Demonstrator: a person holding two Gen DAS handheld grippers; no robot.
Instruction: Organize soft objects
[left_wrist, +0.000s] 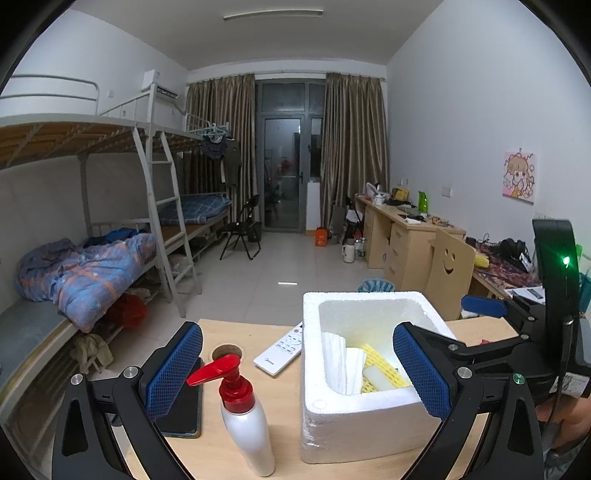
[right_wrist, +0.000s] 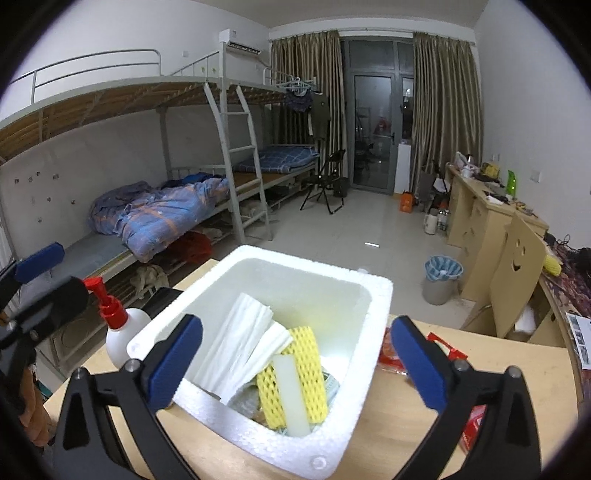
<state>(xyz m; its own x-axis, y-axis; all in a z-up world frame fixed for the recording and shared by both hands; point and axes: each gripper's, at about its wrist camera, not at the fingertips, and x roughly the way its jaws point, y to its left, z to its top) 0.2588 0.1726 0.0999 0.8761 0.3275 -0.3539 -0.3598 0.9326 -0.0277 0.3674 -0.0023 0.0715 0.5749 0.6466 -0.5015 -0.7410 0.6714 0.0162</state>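
A dormitory room with bunk beds (right_wrist: 155, 206) and a row of desks is seen beyond a pale wooden table (right_wrist: 480, 369) on which the work is laid out. Nearest the right camera, the right gripper (right_wrist: 295, 365) is spread wide above a white foam box (right_wrist: 258, 424), with nothing caught between its pads. Inside the box, a yellow foam net (right_wrist: 314, 373), a pale foam strip (right_wrist: 293, 395) and white ribbed foam sheets (right_wrist: 236, 343) are piled loosely, so the gathering is judged largely done. The left gripper (left_wrist: 299, 373) is likewise held open and empty, with a pump bottle (left_wrist: 243, 417) between its jaws. A remote control (left_wrist: 282, 349) lies just left of the box, while red packaging (right_wrist: 391, 354) on its right remains outside, its softness not determinable
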